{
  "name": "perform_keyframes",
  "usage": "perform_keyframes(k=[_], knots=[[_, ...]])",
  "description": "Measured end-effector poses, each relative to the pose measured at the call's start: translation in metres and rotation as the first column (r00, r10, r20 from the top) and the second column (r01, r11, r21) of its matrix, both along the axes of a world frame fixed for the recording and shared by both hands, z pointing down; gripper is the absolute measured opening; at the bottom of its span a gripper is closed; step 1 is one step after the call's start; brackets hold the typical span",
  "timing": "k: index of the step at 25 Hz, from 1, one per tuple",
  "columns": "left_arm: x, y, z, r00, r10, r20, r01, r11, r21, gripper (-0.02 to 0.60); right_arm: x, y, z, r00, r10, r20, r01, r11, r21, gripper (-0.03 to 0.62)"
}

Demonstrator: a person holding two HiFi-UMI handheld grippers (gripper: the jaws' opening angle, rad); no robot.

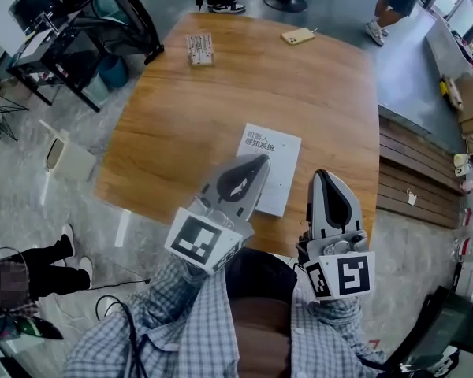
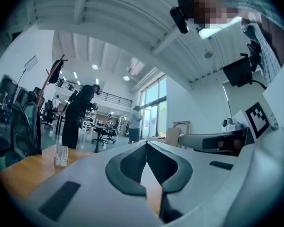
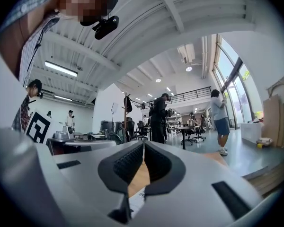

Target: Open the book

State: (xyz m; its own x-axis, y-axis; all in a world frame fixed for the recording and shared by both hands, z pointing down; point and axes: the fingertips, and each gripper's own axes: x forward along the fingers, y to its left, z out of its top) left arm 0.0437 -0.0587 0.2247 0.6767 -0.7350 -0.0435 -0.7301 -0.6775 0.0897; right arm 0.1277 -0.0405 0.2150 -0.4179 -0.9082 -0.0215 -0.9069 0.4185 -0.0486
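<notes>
**Head view.** The book [image 1: 272,168] (white, closed, cover up) was seen flat near the table's [image 1: 221,85] near edge. The left gripper [image 1: 262,159] was held over the book's left part and the right gripper [image 1: 319,175] just beside its right edge. Contact could not be determined. The approach was judged in hand, with the cover not yet lifted.

**Left gripper view.** The left gripper's [image 2: 146,144] jaws were pressed tip to tip, with nothing held.

**Right gripper view.** The right gripper [image 3: 144,144] was likewise closed and empty. For the next move, a tip would probably have to be slid under the cover's free edge.
</notes>
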Motion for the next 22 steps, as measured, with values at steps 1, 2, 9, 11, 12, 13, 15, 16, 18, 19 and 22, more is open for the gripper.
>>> perform_keyframes(k=[1, 2, 9, 11, 12, 13, 15, 16, 18, 19, 22], knots=[[0.005, -0.003, -0.001, 1.000, 0.003, 0.011, -0.003, 1.000, 0.009, 0.008, 0.004, -0.004, 0.000, 1.000, 0.001, 0.003, -0.001, 1.000, -0.006, 0.023], [0.008, -0.007, -0.002, 1.000, 0.007, 0.010, -0.007, 1.000, 0.008, 0.008, 0.007, -0.009, 0.002, 1.000, 0.004, 0.003, -0.004, 1.000, -0.014, 0.023], [0.015, -0.038, 0.012, 0.999, 0.034, -0.023, -0.035, 0.998, -0.055, 0.008, 0.015, -0.039, 0.016, 0.999, 0.045, 0.021, -0.044, 0.998, -0.047, 0.023], [0.014, -0.047, 0.014, 0.998, 0.049, -0.025, -0.050, 0.997, -0.061, 0.008, 0.014, -0.046, 0.018, 0.998, 0.061, 0.020, -0.060, 0.997, -0.051, 0.023], [0.013, -0.052, 0.015, 0.998, 0.056, -0.026, -0.058, 0.996, -0.063, 0.008, 0.014, -0.050, 0.019, 0.997, 0.069, 0.017, -0.068, 0.996, -0.056, 0.023], [0.012, -0.056, 0.015, 0.998, 0.062, -0.027, -0.064, 0.996, -0.065, 0.008, 0.013, -0.053, 0.020, 0.997, 0.077, 0.013, -0.077, 0.995, -0.059, 0.023], [0.010, -0.064, 0.017, 0.997, 0.072, -0.029, -0.074, 0.995, -0.071, 0.008, 0.012, -0.061, 0.021, 0.996, 0.091, 0.009, -0.091, 0.994, -0.060, 0.023], [0.008, -0.067, 0.019, 0.997, 0.077, -0.029, -0.079, 0.994, -0.077, 0.008, 0.011, -0.064, 0.022, 0.995, 0.097, 0.009, -0.096, 0.993, -0.062, 0.023], [0.006, -0.072, 0.024, 0.996, 0.086, -0.027, -0.088, 0.992, -0.090, 0.008, 0.008, -0.069, 0.024, 0.994, 0.105, 0.008, -0.104, 0.992, -0.070, 0.023], [0.006, -0.074, 0.026, 0.995, 0.091, -0.025, -0.093, 0.991, -0.096, 0.008, 0.007, -0.070, 0.026, 0.994, 0.108, 0.006, -0.107, 0.991, -0.074, 0.023], [0.006, -0.078, 0.032, 0.994, 0.104, -0.025, -0.106, 0.988, -0.109, 0.008, 0.006, -0.074, 0.032, 0.993, 0.114, 0.002, -0.114, 0.989, -0.092, 0.023]])
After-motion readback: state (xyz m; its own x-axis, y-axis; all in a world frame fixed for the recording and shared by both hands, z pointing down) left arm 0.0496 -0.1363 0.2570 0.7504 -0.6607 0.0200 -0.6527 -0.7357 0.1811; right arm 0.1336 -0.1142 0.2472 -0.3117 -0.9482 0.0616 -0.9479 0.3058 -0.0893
